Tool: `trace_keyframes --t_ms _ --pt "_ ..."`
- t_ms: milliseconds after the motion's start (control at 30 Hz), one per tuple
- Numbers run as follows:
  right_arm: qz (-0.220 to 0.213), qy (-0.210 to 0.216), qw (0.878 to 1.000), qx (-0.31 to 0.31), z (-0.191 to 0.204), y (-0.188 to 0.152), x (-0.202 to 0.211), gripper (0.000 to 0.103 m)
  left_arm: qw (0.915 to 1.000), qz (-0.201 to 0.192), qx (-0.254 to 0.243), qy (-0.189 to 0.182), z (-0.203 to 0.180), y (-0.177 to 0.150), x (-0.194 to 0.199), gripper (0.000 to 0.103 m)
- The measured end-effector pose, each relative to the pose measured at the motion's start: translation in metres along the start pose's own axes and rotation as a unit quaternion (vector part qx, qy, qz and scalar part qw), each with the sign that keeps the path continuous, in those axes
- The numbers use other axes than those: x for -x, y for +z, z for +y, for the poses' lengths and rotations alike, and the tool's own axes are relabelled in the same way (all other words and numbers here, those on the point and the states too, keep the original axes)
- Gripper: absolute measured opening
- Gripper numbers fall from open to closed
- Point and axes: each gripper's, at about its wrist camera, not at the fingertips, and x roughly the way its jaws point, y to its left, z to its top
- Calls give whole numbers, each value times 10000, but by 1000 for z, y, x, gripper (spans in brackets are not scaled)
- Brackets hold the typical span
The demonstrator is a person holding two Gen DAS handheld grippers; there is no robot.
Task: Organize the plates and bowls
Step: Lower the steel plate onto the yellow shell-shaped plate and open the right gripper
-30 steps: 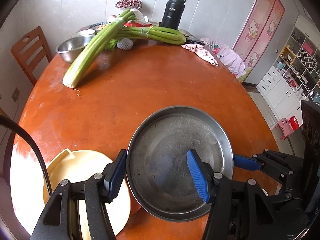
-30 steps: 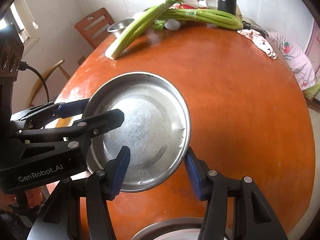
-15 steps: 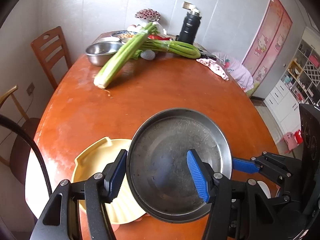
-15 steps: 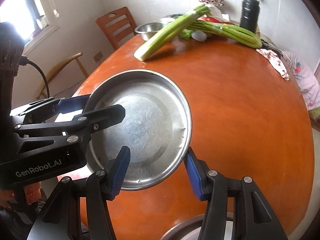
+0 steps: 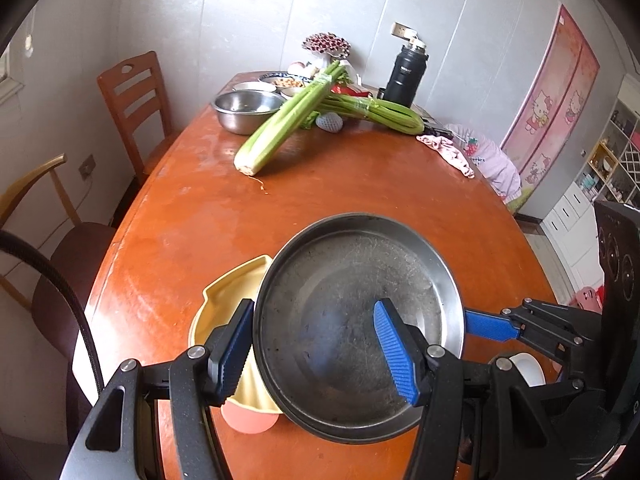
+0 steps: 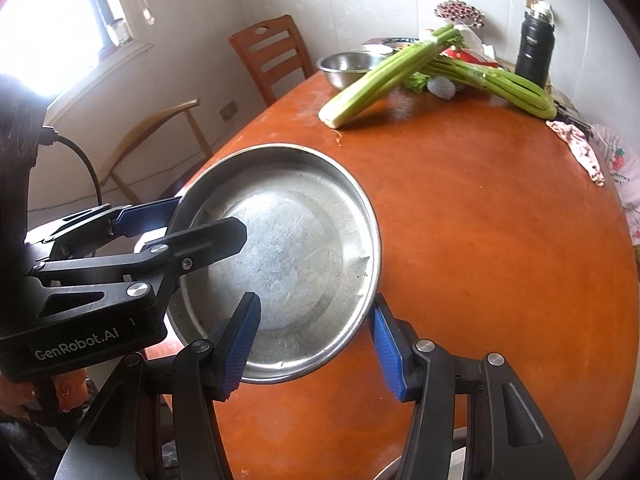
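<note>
Steel plate [image 5: 360, 320] clamped by both rims, left gripper [image 5: 316, 348] and right gripper [image 6: 316, 344], so I keep it level over the yellow plate [image 5: 232, 292]

Both wrist cameras look steeply down, close over the table [image 5: 360, 184], sharing the steel plate [image 5: 360, 320] [image 6: 288, 252] and far celery [image 6: 380, 76].

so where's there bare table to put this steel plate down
The table is bare across its middle, between the celery and the held steel plate. Crowded: the far end by the steel bowl and flask; near left holds the yellow dish.
</note>
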Motion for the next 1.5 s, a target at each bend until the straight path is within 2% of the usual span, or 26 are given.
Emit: trace_keyframes --t_ms 233,600,933,1500 --pt "37 40 10000 80 8 -2 -2 57 9998 -45 160 -78 11 -8 2 60" --pt "111 3 9993 353 29 1 -12 57 9992 -3 400 28 34 -18 0 60" --pt "358 58 9987 359 35 1 -37 57 9978 263 607 49 54 -26 -23 60" --pt "664 -1 9973 302 34 7 -68 57 9969 431 662 57 68 -26 -45 60"
